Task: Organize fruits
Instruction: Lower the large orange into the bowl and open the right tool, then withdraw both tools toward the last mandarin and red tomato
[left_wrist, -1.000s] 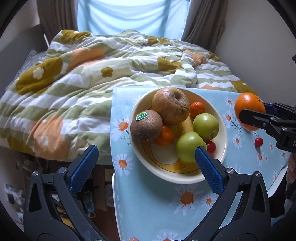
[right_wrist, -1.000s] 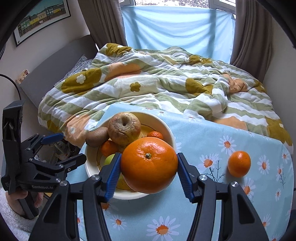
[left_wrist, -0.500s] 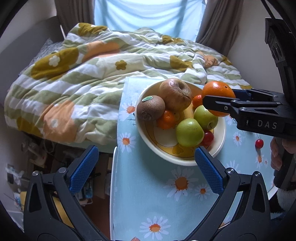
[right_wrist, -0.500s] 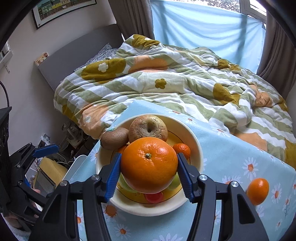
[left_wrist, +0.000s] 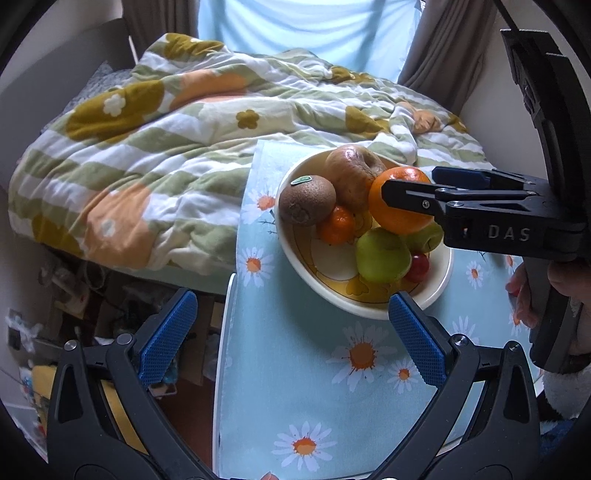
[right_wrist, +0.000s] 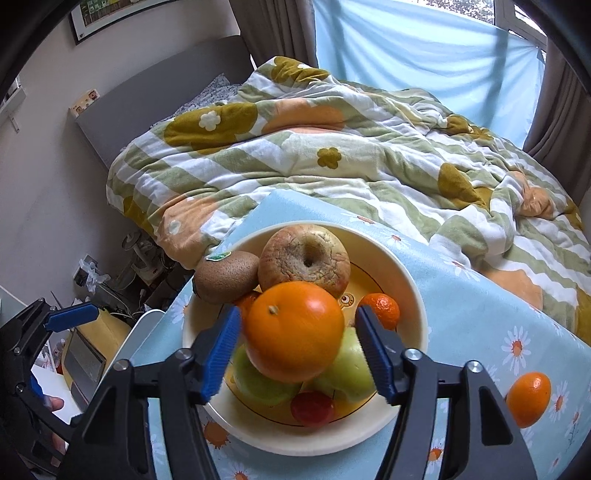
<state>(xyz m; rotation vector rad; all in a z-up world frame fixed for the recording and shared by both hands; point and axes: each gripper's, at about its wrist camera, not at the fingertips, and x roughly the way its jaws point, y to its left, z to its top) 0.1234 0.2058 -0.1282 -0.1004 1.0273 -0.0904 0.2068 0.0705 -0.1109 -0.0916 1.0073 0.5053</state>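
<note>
Atop the bowl's (right_wrist: 413, 295) fruit now, the orange (right_wrist: 293, 332), right gripper's (right_wrist: 297, 343) fingers newly parted.

i'm in a home bedroom: right past my fingers a bed (right_wrist: 351, 155) lies under a rumpled flower-patterned quilt (left_wrist: 184, 147), with a grey headboard (right_wrist: 155, 96) against the wall and a framed picture (right_wrist: 107, 16) hung above it. brown curtains (left_wrist: 439, 44) frame a window covered in light blue cloth (right_wrist: 406, 51). a small table in a daisy-print cloth (left_wrist: 295, 387) stands against the bed, carrying a bowl (right_wrist: 406, 295) of fruit.
</note>
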